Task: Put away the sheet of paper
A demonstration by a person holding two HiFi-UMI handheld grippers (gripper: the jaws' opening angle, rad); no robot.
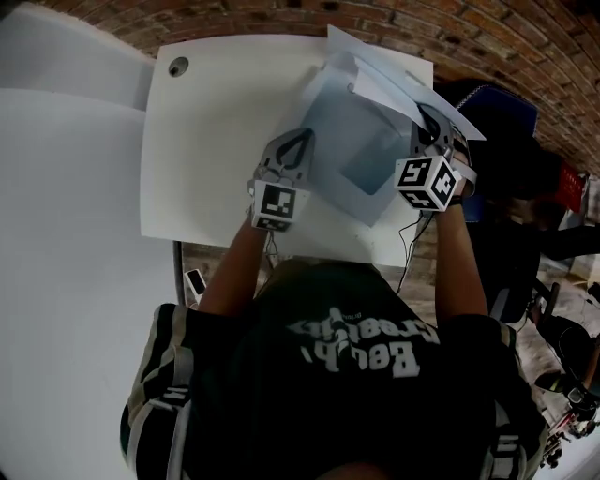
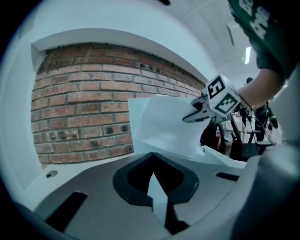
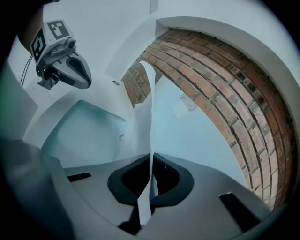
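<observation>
Over the white table (image 1: pixel 216 141) I hold a clear plastic sleeve (image 1: pixel 352 155) with a white sheet of paper (image 1: pixel 398 80) at its far right end. My left gripper (image 1: pixel 297 142) is shut on the sleeve's left edge; a thin strip of it runs between the jaws in the left gripper view (image 2: pixel 157 197). My right gripper (image 1: pixel 428 127) is shut on the sheet of paper, whose edge stands upright between its jaws (image 3: pixel 149 187). Each gripper view shows the other gripper: the right gripper (image 2: pixel 187 118) against the sheet (image 2: pixel 159 126), and the left gripper (image 3: pixel 86 77) beside the sheet (image 3: pixel 147 108).
A cable hole (image 1: pixel 177 66) sits at the table's far left corner. A brick wall (image 1: pixel 281 14) runs behind the table. A second white surface (image 1: pixel 66 234) lies to the left. A dark chair (image 1: pixel 502 112) and cluttered floor are at the right.
</observation>
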